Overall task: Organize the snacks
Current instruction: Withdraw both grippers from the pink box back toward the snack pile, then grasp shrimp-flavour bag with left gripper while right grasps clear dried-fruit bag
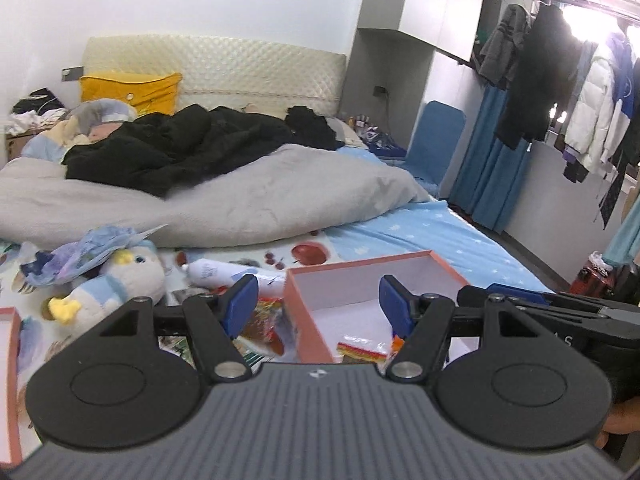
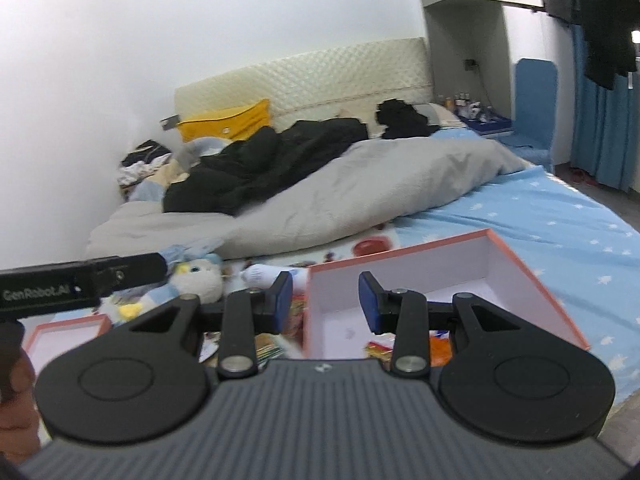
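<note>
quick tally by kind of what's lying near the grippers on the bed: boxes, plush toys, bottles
pink boxes: 2, the open box and a second box on the left
plush toys: 1, the penguin plush
white bottles: 1, the bottle lying on its side
total: 4

We see the box (image 1: pixel 308 316) open on top, so its white floor can be reached from above; only a rainbow packet (image 1: pixel 362 351) lies at its near edge. Its left wall stands between that floor and the loose snacks (image 1: pixel 266 320), which are hemmed in by a bottle (image 1: pixel 232 271) and plush (image 1: pixel 120 280).
</note>
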A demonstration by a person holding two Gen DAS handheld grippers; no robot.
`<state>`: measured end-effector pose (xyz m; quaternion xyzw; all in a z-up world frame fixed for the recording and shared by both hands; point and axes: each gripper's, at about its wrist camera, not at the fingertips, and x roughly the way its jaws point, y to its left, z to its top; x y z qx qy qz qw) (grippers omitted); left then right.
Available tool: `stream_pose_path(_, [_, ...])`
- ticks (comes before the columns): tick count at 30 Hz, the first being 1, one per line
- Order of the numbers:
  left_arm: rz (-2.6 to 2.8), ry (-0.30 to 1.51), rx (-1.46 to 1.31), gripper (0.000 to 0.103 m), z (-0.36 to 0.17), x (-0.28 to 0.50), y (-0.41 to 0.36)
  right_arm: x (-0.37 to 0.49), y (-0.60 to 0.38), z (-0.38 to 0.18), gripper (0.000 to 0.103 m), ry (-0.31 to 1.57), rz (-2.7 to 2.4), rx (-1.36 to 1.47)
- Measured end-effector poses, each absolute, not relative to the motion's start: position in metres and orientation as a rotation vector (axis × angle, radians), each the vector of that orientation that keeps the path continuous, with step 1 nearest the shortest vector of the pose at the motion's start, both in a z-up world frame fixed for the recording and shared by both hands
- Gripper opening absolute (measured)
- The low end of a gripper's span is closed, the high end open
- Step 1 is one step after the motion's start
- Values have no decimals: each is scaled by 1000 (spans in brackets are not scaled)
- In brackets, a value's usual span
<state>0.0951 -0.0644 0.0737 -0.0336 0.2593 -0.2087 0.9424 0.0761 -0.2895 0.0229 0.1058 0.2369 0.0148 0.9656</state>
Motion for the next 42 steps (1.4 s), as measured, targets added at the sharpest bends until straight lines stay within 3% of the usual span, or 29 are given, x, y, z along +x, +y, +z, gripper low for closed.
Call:
stream_pose_path(39, [-255,676,-198,72,-15,71,41,66,-189,-49,40,651,184,127])
stream_pose_path(42, [-230,707,-208,72,-26,81,48,75,-187,-58,52,678,191,131])
